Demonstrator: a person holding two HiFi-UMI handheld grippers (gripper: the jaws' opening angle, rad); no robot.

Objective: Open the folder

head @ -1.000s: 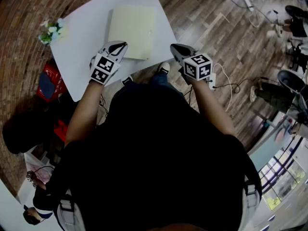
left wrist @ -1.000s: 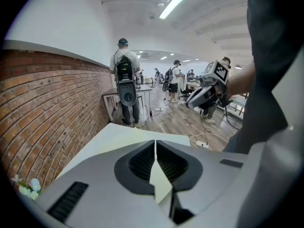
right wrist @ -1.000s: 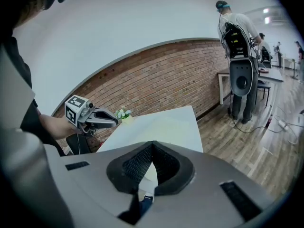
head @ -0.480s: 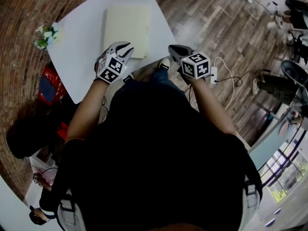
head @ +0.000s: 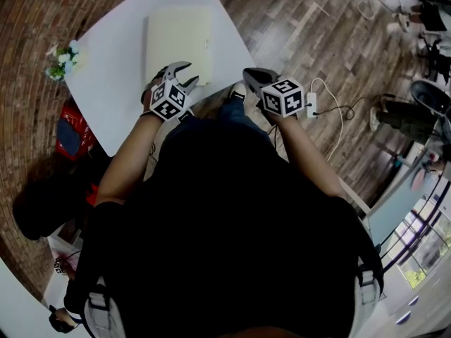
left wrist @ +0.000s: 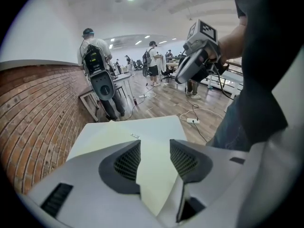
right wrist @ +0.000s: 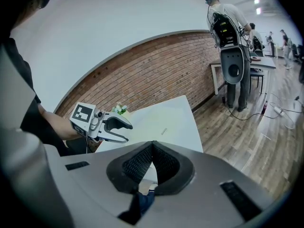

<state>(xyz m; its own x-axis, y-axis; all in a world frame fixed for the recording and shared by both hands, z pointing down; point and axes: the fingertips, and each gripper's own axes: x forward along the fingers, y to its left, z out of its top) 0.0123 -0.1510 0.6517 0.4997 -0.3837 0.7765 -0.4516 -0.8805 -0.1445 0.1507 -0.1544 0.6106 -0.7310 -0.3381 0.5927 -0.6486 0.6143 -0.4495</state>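
Hovering at the near edge of the pale yellow flat paper folder [head: 177, 44], which lies closed on the white bench [head: 106, 97], the left gripper [head: 187, 74] has just been opening its jaws. The folder's corner sits between them unpinched, probably lining up to catch the cover. The right gripper [head: 248, 72] hangs off the bench, jaws clenched on nothing.

Folder [head: 178, 44]: pale cream, plain cover, rectangular, closed, lying flat on my white table [head: 113, 97]. As I look down it sits on the table's right half, its long sides roughly in line with the table's right edge and its near end close to the edge in front of me. One small pale tab [left wrist: 135, 136] shows on the cover.
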